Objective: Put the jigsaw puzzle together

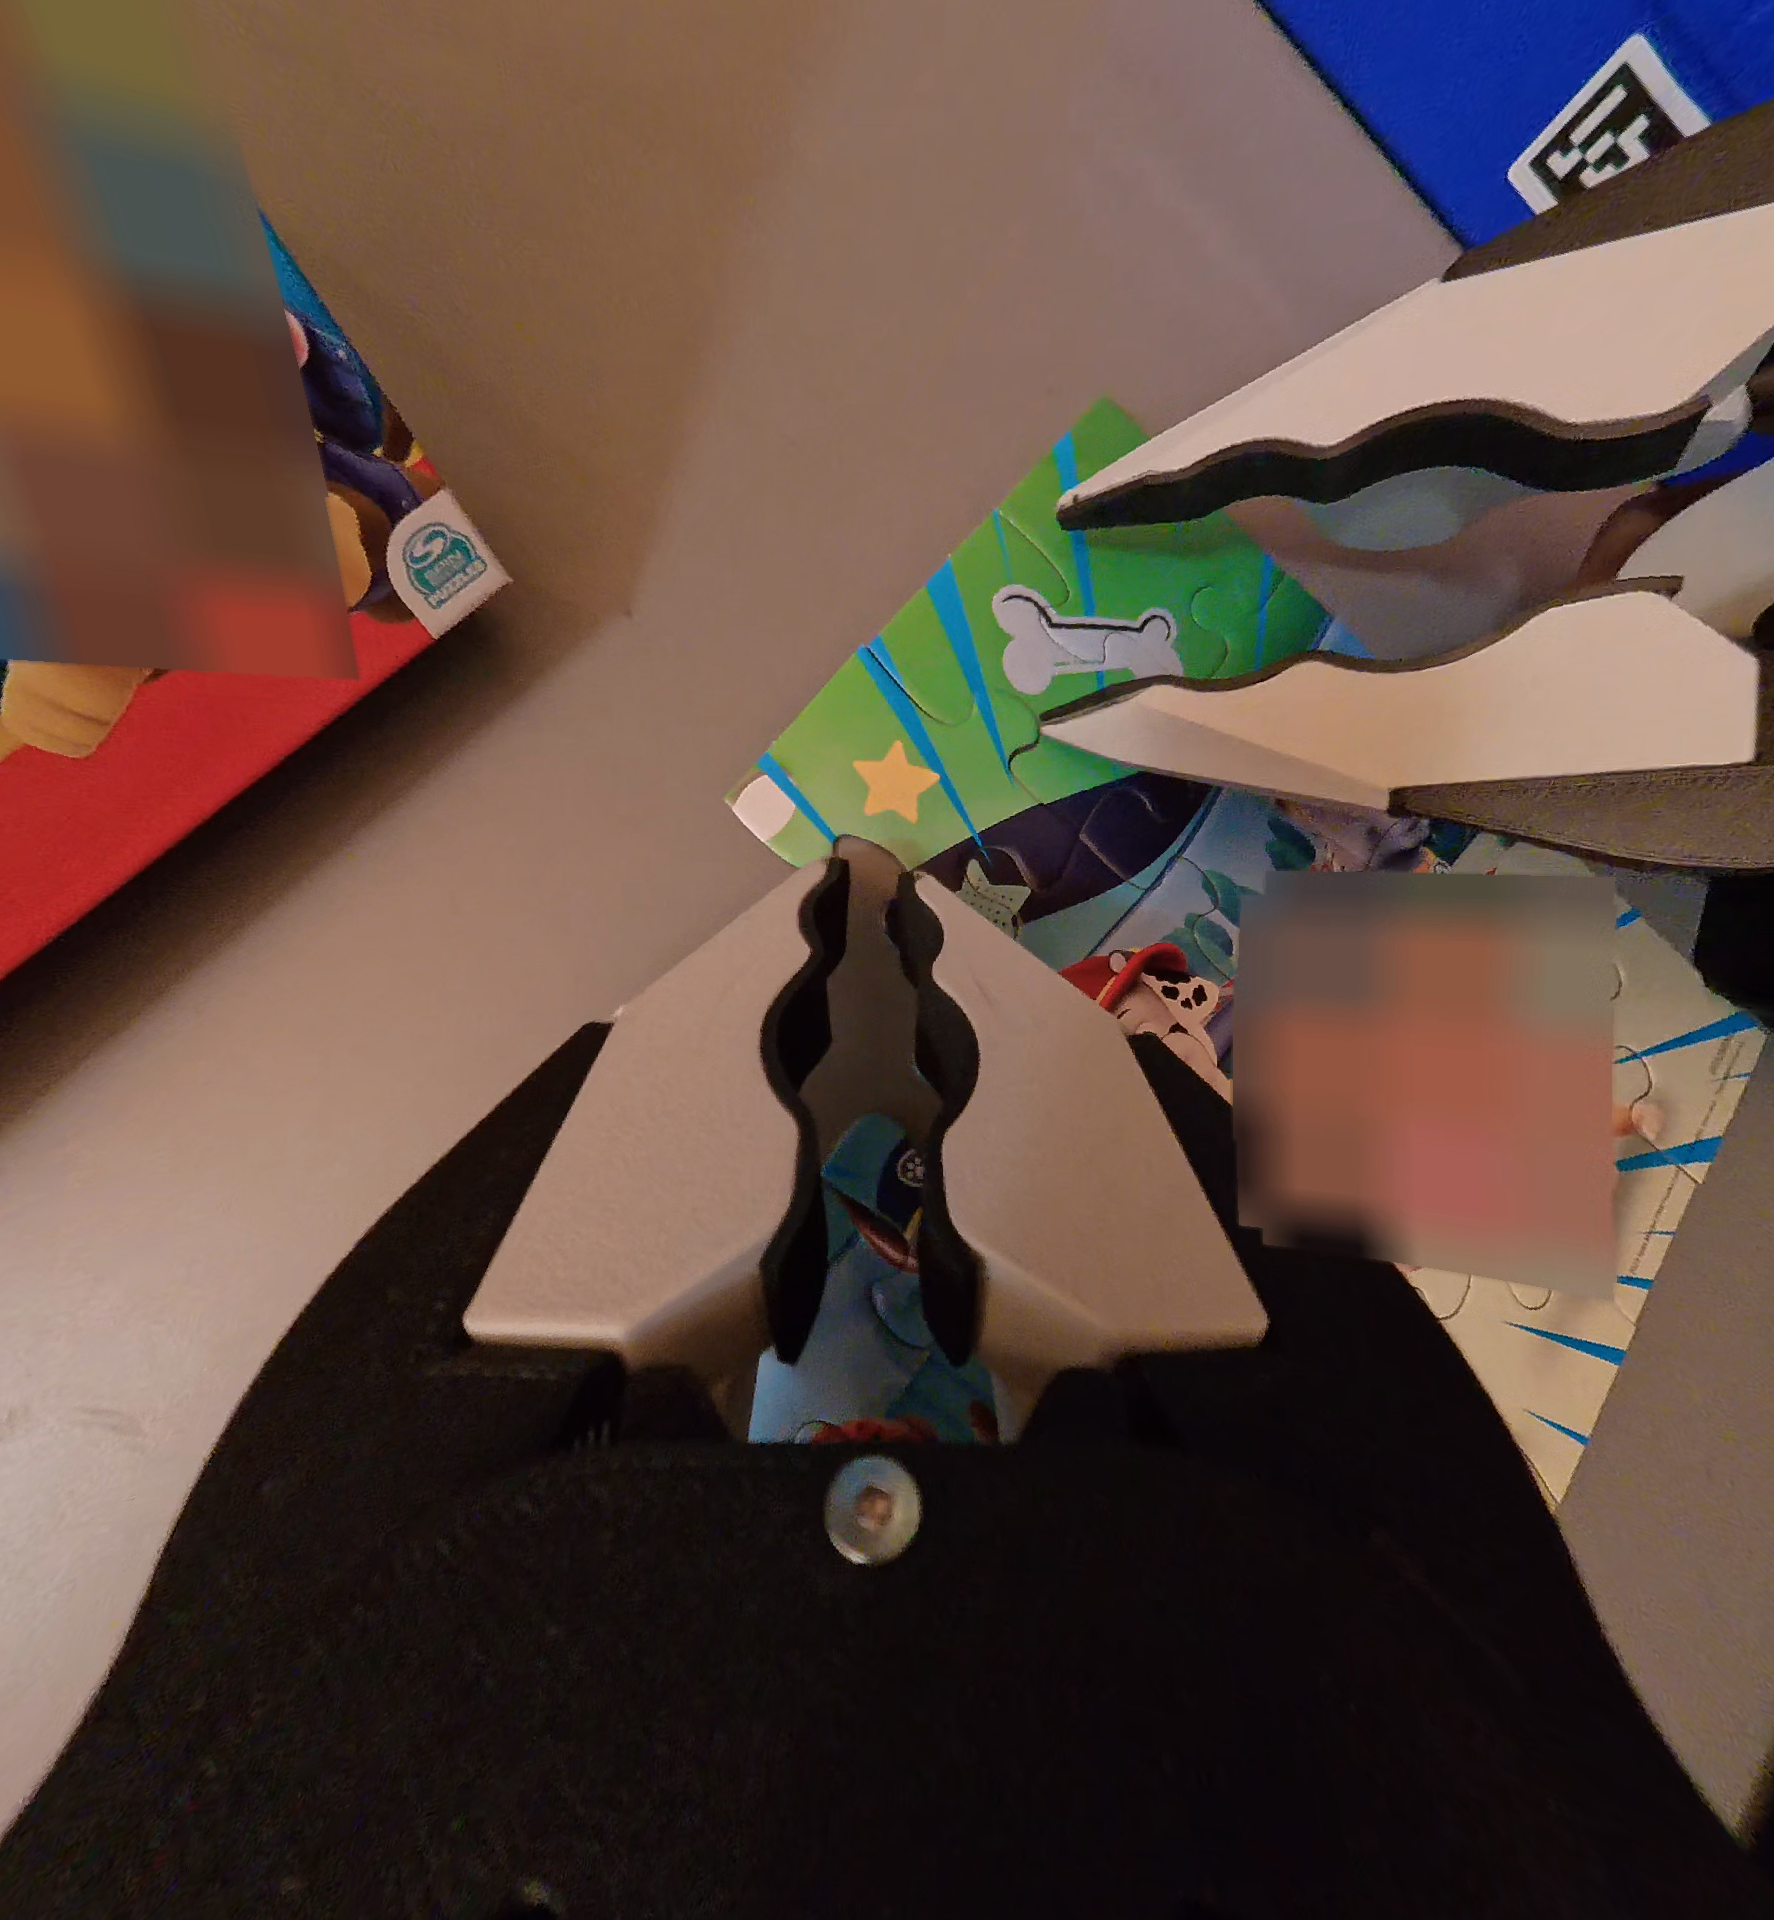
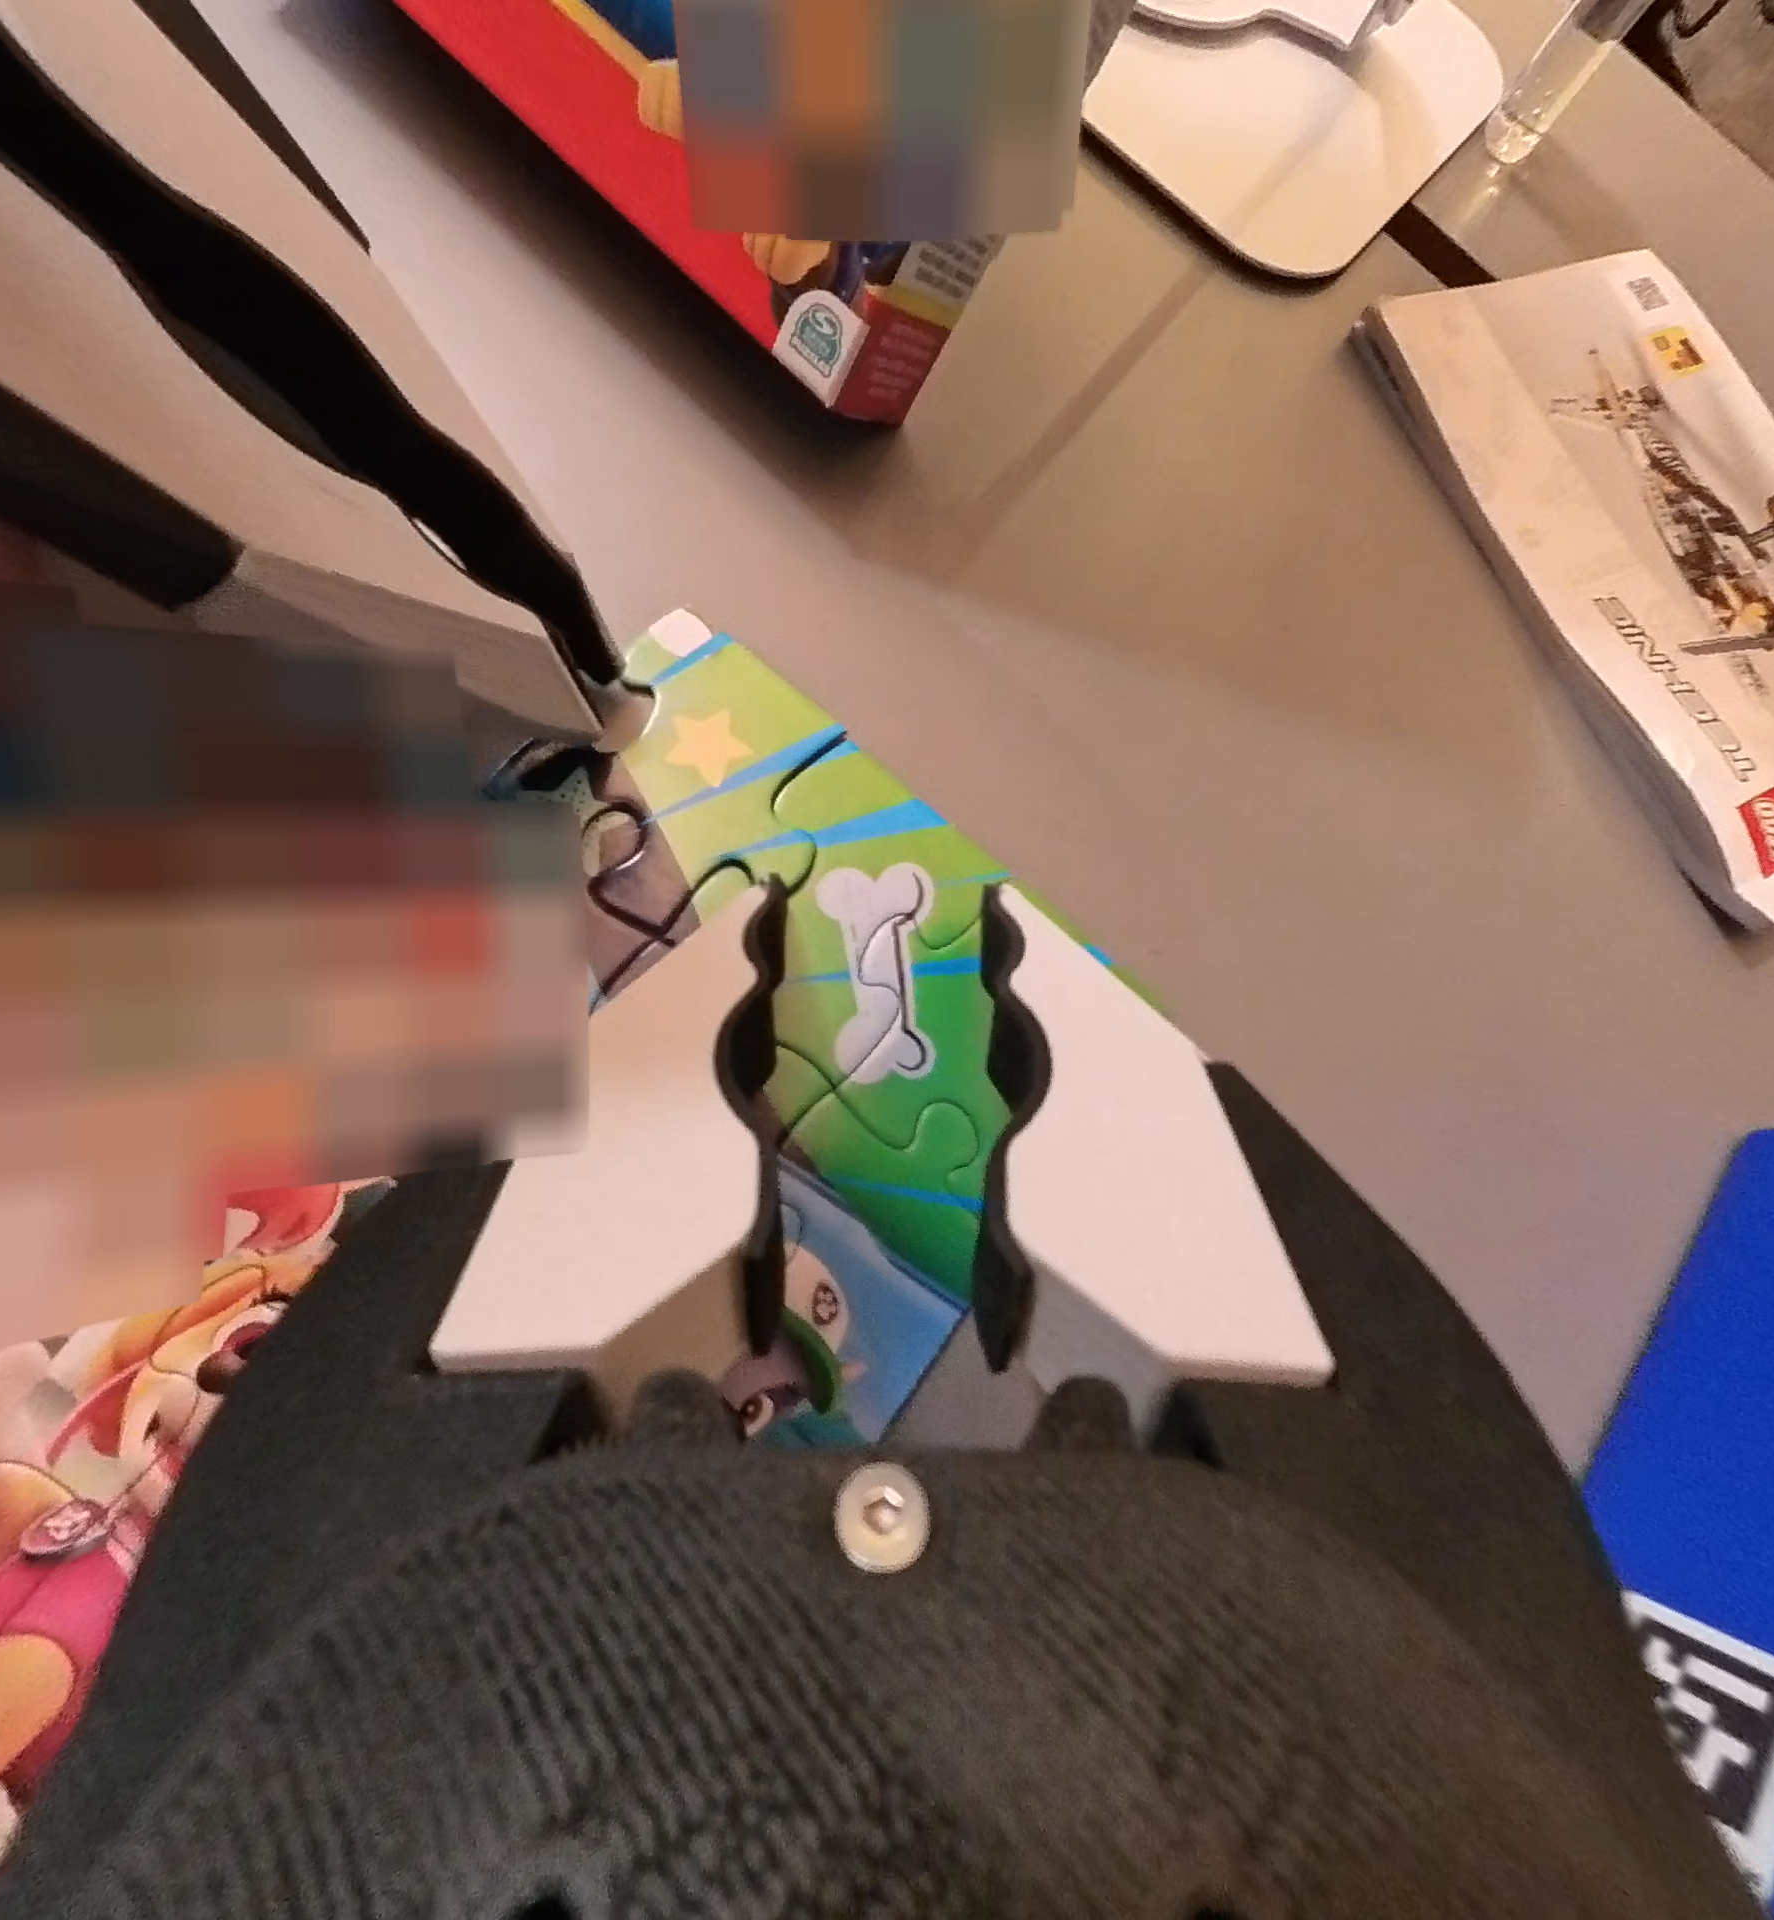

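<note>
My left gripper (image 1: 872, 868) has its jaws almost together at the edge of the star piece (image 1: 893, 779), at the corner of the puzzle (image 1: 1122, 883) on the table (image 1: 654, 312). I cannot tell whether they pinch it. My right gripper (image 2: 883, 899) is spread over the bone print (image 2: 883, 977) and holds nothing. Only the right wrist view shows the booklet (image 2: 1641, 582) near the table's far edge.

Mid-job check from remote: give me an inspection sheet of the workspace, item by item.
Surface: grey-brown table.
Job's things: assembled jigsaw puzzle lying flat, green corner with a star and a bone.
Clutter: red puzzle box; instruction booklet; blue board with a black-and-white marker; white tray.
Grippers: left gripper nearly closed, tips at the puzzle's green corner, grasp unclear; right gripper open above the bone.
Cables: nothing seen.
Surroundings: clear glass at the far edge.
</note>
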`<state>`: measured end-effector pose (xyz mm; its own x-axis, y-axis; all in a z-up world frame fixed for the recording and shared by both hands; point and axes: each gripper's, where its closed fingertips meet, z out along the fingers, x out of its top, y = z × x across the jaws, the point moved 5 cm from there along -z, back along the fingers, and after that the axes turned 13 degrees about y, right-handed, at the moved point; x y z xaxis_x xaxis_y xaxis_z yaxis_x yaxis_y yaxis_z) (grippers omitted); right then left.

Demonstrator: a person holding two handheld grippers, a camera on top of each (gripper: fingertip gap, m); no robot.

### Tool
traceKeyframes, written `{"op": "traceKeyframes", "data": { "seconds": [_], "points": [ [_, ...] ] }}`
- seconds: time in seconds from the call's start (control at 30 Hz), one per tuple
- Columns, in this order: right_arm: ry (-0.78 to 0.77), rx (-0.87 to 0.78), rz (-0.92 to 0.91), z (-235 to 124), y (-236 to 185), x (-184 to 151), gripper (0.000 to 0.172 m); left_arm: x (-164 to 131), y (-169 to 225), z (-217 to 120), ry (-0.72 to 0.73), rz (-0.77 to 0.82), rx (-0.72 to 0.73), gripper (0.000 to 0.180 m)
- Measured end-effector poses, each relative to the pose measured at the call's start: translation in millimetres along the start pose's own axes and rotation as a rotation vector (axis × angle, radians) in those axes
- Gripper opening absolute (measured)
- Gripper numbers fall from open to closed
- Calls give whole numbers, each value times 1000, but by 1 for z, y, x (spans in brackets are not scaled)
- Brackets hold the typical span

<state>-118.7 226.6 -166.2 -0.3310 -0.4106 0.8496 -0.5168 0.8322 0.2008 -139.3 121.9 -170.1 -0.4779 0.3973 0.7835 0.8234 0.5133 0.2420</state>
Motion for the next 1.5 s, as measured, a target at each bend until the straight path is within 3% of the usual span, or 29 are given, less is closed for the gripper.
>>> {"op": "traceKeyframes", "data": {
  "seconds": [0.1, 0.27, 0.4, 0.63, 0.8, 1.2, 1.33, 1.5],
  "points": [
    [46, 21, 29, -1, -1, 8, 35, 0, -2, 1, 3, -7, -1, 9],
    [64, 111, 148, 6, -3, 13, 0, 0, -1, 3, -2, 0, -7, 9],
    [-2, 176, 201, 12, -9, 3, 0, 0, 1, 2, -9, 10, -5, 9],
    [11, 162, 172, 9, -7, 4, 0, 13, 9, -2, 71, 40, -40, 7],
    [7, 180, 181, 12, -10, 2, 0, 1, 11, 8, -15, 62, -34, 10],
    [20, 239, 188, 12, -21, 4, 0, 0, 8, 8, -5, 51, -30, 6],
    [20, 181, 171, 12, -15, 3, 1, 0, 8, 8, -4, 65, -24, 6],
    [37, 347, 182, 7, -37, 4, 0, -2, 6, 8, -8, 50, -41, 4]
  ]
}}
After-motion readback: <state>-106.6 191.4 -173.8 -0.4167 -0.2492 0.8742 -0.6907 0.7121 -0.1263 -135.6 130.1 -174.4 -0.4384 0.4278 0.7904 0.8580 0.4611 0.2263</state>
